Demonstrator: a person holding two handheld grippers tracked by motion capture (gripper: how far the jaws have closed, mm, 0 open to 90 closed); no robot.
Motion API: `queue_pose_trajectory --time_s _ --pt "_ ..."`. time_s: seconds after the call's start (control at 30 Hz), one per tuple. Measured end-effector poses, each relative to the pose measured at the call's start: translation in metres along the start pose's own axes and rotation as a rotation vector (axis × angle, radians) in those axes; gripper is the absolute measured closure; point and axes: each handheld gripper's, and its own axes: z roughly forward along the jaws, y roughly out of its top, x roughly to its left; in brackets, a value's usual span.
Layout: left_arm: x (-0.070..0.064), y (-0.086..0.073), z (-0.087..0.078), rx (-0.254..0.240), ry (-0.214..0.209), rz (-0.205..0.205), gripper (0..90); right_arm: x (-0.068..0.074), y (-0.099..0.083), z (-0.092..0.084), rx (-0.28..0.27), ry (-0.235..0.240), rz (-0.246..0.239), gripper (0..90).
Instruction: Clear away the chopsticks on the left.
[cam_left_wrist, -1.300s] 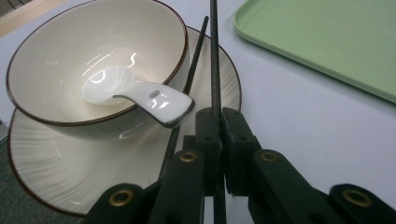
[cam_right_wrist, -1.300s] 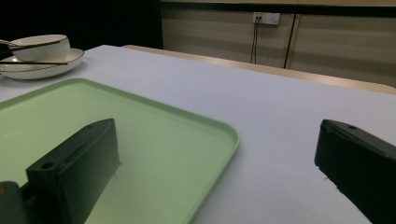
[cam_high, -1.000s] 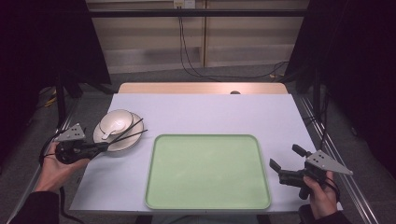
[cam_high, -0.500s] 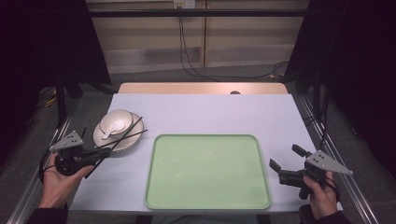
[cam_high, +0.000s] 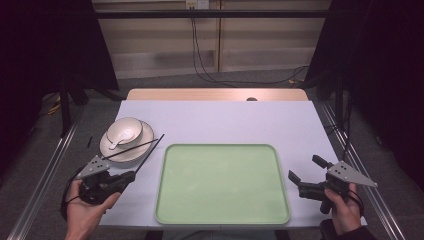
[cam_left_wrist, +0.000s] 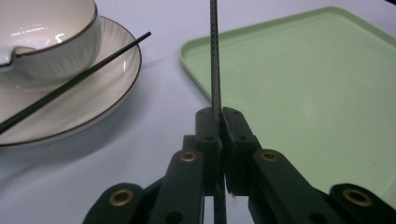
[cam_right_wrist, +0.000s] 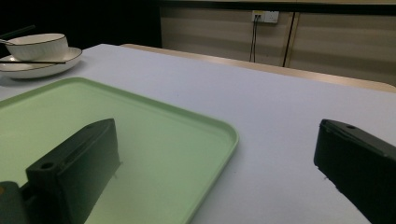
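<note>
Chopstick (cam_left_wrist: 215, 56) between closed left fingers (cam_left_wrist: 208, 128)

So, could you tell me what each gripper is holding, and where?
The left gripper pinches one black chopstick near its end; the right gripper holds nothing.

Green tray (cam_high: 222, 185) lies flat at the middle of my table (cam_high: 220, 120), its near edge close to the table's front edge, nothing on it. At the table's left a white bowl (cam_high: 124, 131) sits on a white gold-rimmed plate (cam_high: 142, 142), with a white spoon (cam_high: 116, 145) lying in the bowl and one black chopstick (cam_high: 131, 148) resting across the plate's near rim. Behind the table: a pale panelled wall with a socket (cam_high: 196, 4), black cables (cam_high: 200, 55) hanging down to the floor (cam_high: 165, 82).
</note>
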Motion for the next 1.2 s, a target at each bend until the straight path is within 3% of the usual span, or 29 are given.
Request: queue_pose_trajectory --time_s 0.07,0.2,0.37,0.6,0.8,0.83,1.07,1.2 --pt "-0.010 0.000 0.006 0.015 0.017 -0.040 86.4 0.000 0.000 0.000 0.000 -0.002 -0.001 0.0" --pt "-0.016 0.000 0.011 0.014 0.024 -0.089 86.4 0.000 0.000 0.001 -0.003 0.002 -0.006 0.0" --pt "-0.023 -0.002 0.023 0.046 0.019 -0.115 86.4 0.000 0.000 0.000 -0.002 0.001 -0.008 0.0" --pt "-0.037 -0.002 0.038 0.105 0.039 -0.190 86.4 0.001 0.000 0.001 -0.001 0.002 -0.010 0.0" --pt "-0.046 0.002 0.049 0.102 0.077 -0.219 86.3 0.002 0.000 0.001 -0.002 0.018 -0.024 0.0" --pt "-0.049 0.003 0.055 0.118 0.075 -0.243 86.4 0.003 0.000 0.001 0.002 0.022 -0.020 0.0" --pt "-0.058 0.004 0.072 0.156 0.089 -0.258 86.4 0.002 0.000 0.001 0.000 0.023 -0.021 0.1" --pt "-0.060 0.003 0.080 0.204 0.093 -0.269 86.4 0.002 0.000 0.000 0.002 0.025 -0.023 0.1"
